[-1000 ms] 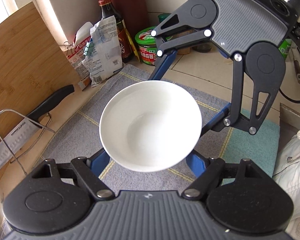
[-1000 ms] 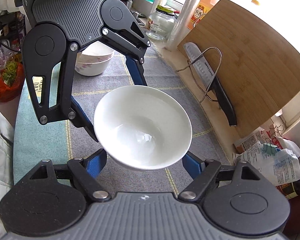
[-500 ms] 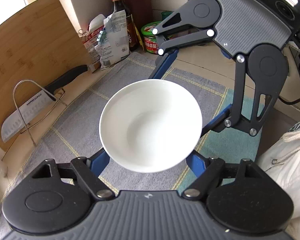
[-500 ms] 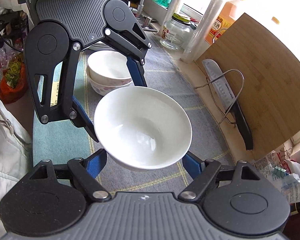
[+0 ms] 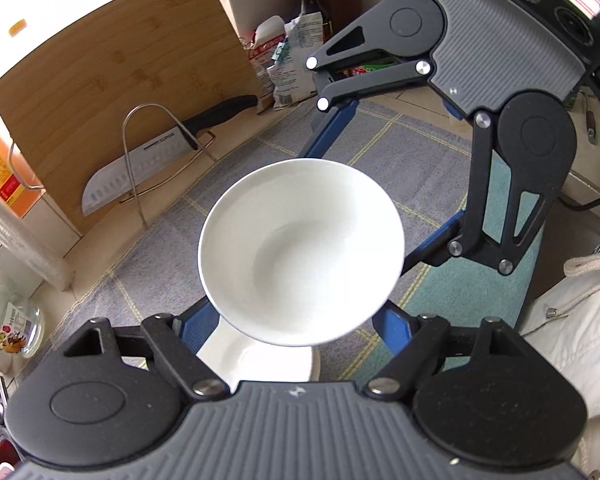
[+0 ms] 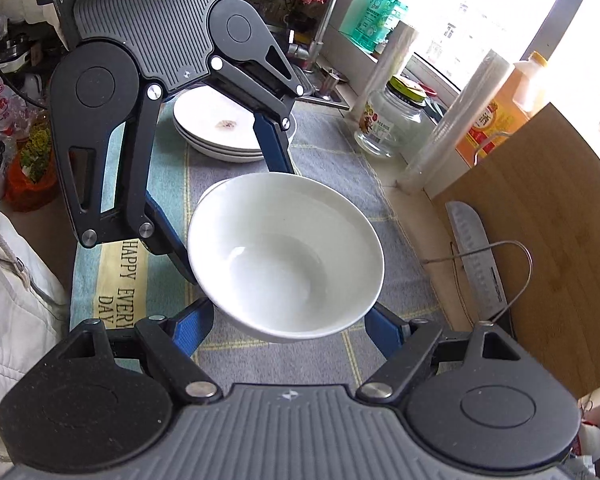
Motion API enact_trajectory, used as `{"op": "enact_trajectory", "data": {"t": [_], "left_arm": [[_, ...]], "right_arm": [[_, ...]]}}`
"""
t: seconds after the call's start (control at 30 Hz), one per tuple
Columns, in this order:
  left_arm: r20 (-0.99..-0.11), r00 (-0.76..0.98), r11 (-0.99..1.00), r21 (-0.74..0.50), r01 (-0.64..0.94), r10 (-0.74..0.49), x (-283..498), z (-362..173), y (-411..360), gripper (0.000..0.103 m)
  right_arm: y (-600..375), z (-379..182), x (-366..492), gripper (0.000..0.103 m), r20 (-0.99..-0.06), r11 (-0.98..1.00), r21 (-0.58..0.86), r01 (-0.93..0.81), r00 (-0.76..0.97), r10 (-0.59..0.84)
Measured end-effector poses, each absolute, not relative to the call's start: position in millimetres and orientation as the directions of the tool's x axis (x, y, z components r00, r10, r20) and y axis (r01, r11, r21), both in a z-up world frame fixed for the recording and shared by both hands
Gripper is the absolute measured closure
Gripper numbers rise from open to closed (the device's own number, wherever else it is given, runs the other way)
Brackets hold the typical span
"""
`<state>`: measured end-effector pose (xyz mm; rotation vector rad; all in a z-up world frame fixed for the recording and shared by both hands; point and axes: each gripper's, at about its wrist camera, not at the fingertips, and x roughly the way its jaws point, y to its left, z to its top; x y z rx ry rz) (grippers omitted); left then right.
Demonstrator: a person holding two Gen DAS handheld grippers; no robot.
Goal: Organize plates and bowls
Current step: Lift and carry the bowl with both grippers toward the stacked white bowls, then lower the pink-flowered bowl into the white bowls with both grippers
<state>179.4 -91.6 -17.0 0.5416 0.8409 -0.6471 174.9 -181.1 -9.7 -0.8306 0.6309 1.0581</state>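
White bowl [image 5: 300, 252]: plain, empty, upright with a slight tilt, carried above the mat and clear of it. Held from opposite sides by both tools at once.

Left tool [image 5: 296, 320]: blue fingers [image 5: 392, 326] pressed against the bowl's outer wall below the rim, one on each side; pinching the bowl.

Right tool [image 6: 288, 322]: blue fingers [image 6: 194, 326] likewise set against the bowl's lower wall on both sides; pinching the bowl. In the left wrist view it reaches in from the far side.

Second bowl [image 5: 260, 360]: white, resting on the mat, directly beneath the carried bowl, only partly visible.

Stack of plates [image 6: 216, 128]: white, shallow, on the far end of the mat; a small brown speck on the top plate.

Mat [image 5: 260, 168]: grey with yellow lines and a teal border, covering the tabletop.

Cutting board [image 5: 112, 100]: bamboo, leaning upright along the mat's edge.

Knife [image 5: 156, 152]: broad blade, black handle, propped in a wire stand against the board.

Glass jar [image 6: 392, 124]: beside the mat, near the window.

Orange bottle [image 6: 500, 108]: behind the board.
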Motion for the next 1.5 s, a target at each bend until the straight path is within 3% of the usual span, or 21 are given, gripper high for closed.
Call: {"op": "enact_trajectory", "data": {"t": [0.6, 1.5], "left_arm": [[-0.835, 0.494, 0.747, 0.164, 0.644, -0.243, 188, -33, -37, 0.02], [-0.853, 0.436, 0.756, 0.076, 0.65, -0.289, 198, -46, -34, 0.019]], "right_arm": [[-114, -33, 198, 0.017, -0.81, 0.191, -0.229, -0.954, 0.296, 0.506], [-112, -46, 208, 0.017, -0.847, 0.199, -0.146, -0.969, 0.226, 0.481]]}}
